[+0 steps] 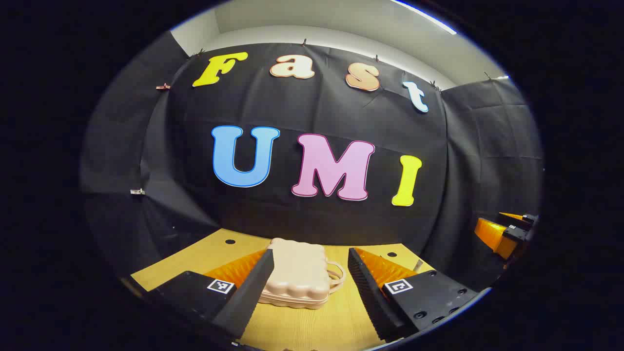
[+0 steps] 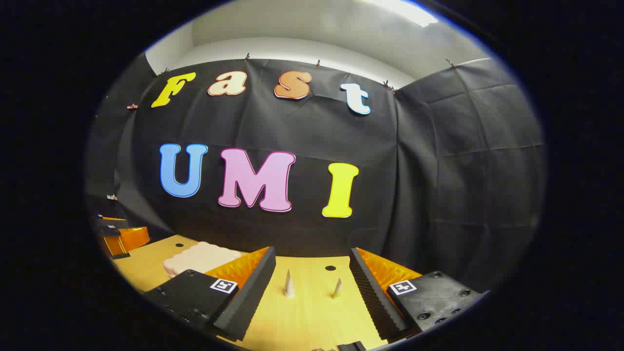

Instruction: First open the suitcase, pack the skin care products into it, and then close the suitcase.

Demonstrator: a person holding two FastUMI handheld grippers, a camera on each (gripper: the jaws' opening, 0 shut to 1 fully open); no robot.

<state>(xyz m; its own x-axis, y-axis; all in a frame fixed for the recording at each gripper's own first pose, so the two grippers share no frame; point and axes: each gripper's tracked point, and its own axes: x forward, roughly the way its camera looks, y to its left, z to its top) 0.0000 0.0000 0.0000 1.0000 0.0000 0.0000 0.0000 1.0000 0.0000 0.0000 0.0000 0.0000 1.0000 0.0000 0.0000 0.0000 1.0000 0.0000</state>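
1. Wooden desk [image 1: 302,326] nearest in both views, pale and bare between each pair of fingers.
2. Left gripper [image 1: 308,287] held low over the desk, fingers spread wide apart, gripping nothing.
3. Right gripper [image 2: 312,292] likewise low, fingers wide apart, nothing between them.
4. Just beyond the left fingers, at 12 o'clock in the left gripper view: cream suitcase [image 1: 297,278], lying flat, shut, handle at its 3 o'clock side.
5. Same suitcase at 10 o'clock in the right gripper view, partly behind the left finger there.
6. Ahead of the right fingers, at 12 o'clock: two small pale tapered skin care products [image 2: 289,285], standing upright, apart from each other and from the suitcase.
7. Farther off, other gripper at the edge of each view: 3 o'clock in the left gripper view, 9 o'clock in the right.
8. Step judged: very start, suitcase not yet opened. Next move likely calls for bringing fingers to the lid edge or seam and lifting, perhaps steadying the base.
9. Hard to make out: latch or zip, hinge side, exact kind of the products; suitcase's near edge cut off by a finger.
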